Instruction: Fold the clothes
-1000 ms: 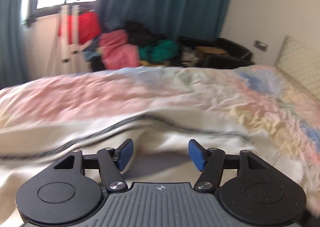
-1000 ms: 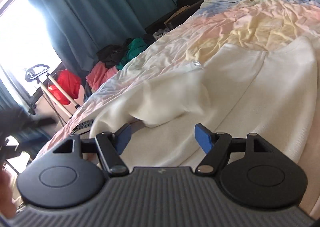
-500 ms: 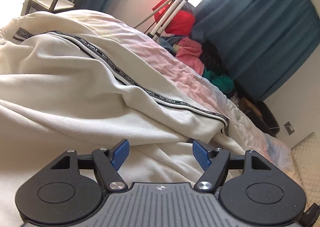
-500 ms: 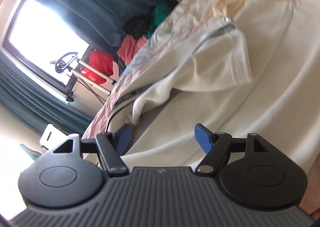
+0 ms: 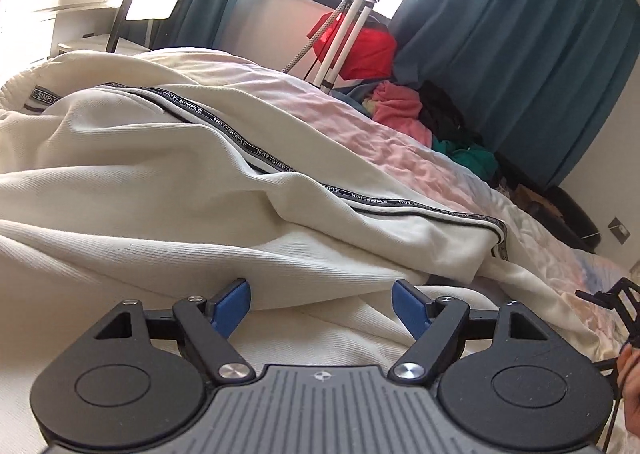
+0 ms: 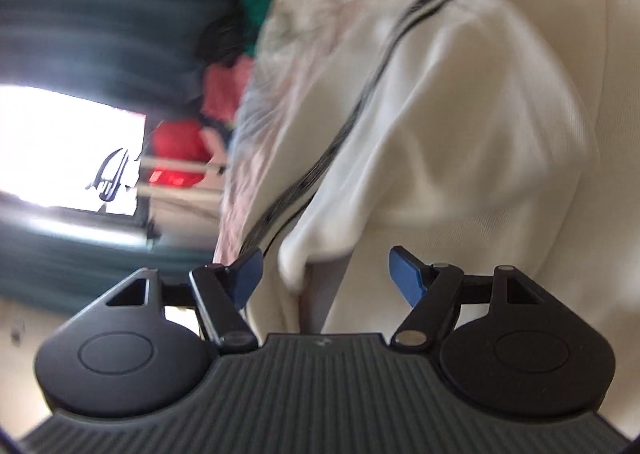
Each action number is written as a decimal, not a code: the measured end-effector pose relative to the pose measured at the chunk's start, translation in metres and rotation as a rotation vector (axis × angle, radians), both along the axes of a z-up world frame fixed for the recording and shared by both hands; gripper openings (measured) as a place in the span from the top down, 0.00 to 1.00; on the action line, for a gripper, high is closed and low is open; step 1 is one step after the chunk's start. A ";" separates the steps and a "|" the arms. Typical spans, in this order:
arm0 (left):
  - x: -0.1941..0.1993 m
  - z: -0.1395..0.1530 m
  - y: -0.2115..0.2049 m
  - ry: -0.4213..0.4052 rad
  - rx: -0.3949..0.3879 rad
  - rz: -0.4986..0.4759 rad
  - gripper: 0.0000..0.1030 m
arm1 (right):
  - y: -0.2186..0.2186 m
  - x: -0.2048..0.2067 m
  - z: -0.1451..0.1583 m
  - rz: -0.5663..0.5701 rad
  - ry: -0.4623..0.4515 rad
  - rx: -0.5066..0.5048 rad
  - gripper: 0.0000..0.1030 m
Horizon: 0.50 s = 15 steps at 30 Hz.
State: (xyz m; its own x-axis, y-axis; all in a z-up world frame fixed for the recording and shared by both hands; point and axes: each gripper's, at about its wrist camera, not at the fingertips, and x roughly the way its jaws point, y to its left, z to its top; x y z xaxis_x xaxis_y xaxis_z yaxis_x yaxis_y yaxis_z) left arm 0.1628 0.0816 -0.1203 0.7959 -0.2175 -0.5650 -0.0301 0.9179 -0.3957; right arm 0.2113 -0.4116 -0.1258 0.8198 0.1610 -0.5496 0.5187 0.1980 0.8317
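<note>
1. Left wrist view: the left hand-held gripper (image 5: pixel 322 304) is held open and empty, low over the cream track trousers (image 5: pixel 168 174), which lie rumpled across the bed (image 5: pixel 400 146). "NOT-SIMPLE" can be read repeated along the black side tape (image 5: pixel 280 166).
2. Right wrist view, blurred: the right hand-held gripper (image 6: pixel 325 274) is seen open, a rounded fold of the trousers (image 6: pixel 460 126) between its jaws, ungripped. The cloth is judged soft, light and limp; the taped side seam or hem is the better hold.
</note>
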 end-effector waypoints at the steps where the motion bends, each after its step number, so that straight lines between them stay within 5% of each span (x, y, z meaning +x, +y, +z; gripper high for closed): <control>1: 0.001 -0.001 0.001 0.002 -0.007 -0.001 0.23 | -0.010 0.009 0.002 -0.022 0.033 -0.055 0.43; 2: 0.002 -0.002 0.003 0.005 -0.019 0.001 0.23 | -0.018 0.018 0.007 -0.031 0.077 -0.143 0.59; 3: 0.004 -0.003 0.005 0.007 -0.031 0.003 0.23 | -0.024 0.028 0.013 -0.037 0.135 -0.232 0.87; 9: 0.013 0.000 0.012 0.000 -0.075 -0.003 0.23 | -0.046 0.108 0.087 0.054 0.152 -0.511 0.90; 13: 0.017 0.004 0.012 -0.015 -0.097 -0.018 0.23 | -0.055 0.145 0.169 0.045 -0.025 -0.709 0.91; 15: 0.015 0.004 0.011 -0.022 -0.111 -0.027 0.23 | -0.070 0.143 0.183 0.000 -0.093 -0.793 0.93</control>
